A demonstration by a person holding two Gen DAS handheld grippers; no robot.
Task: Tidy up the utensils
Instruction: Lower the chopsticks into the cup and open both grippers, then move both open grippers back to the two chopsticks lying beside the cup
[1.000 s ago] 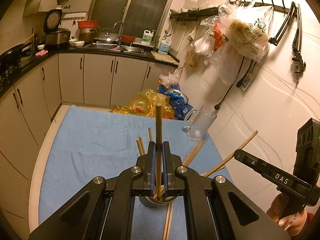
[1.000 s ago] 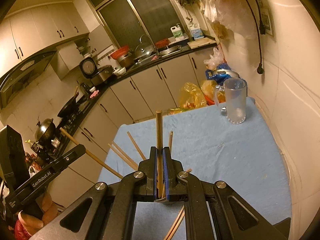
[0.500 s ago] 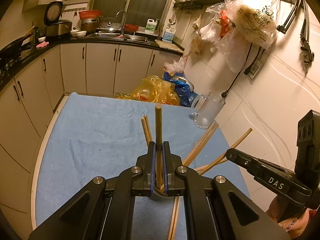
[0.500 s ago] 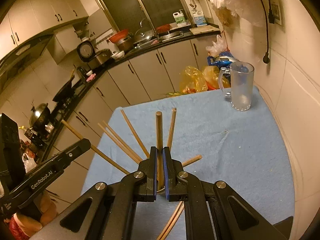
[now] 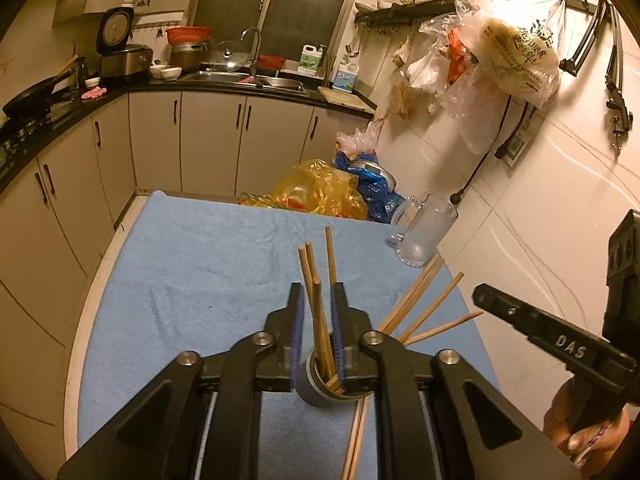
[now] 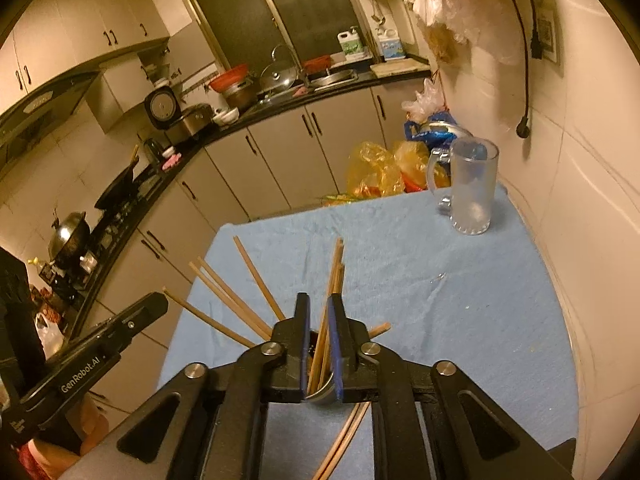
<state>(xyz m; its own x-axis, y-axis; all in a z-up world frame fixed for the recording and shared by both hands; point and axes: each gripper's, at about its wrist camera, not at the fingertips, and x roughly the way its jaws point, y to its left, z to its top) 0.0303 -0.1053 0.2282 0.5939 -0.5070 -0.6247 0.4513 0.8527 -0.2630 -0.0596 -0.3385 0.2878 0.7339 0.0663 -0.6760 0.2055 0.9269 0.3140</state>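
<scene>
A metal cup [image 5: 326, 390] stands on the blue cloth [image 5: 200, 280] and holds several wooden chopsticks [image 5: 420, 300] that fan outward. My left gripper [image 5: 318, 300] is open just above the cup, and a chopstick [image 5: 320, 320] stands loose between its fingers with its lower end in the cup. My right gripper [image 6: 319, 310] is also open over the cup [image 6: 320, 394], with loose chopsticks [image 6: 334, 280] in the gap. Two more chopsticks [image 5: 354, 440] lie on the cloth below the cup.
A glass mug [image 5: 424, 236] stands at the far right of the cloth, near the tiled wall. Plastic bags [image 5: 320, 192] lie on the floor beyond the table. Kitchen cabinets and counter [image 5: 200, 92] run behind. Each view shows the other gripper at its edge [image 5: 560, 344].
Both grippers opened and let go of their chopsticks, which dropped into the cup. Both grippers have come lower toward the cup.
</scene>
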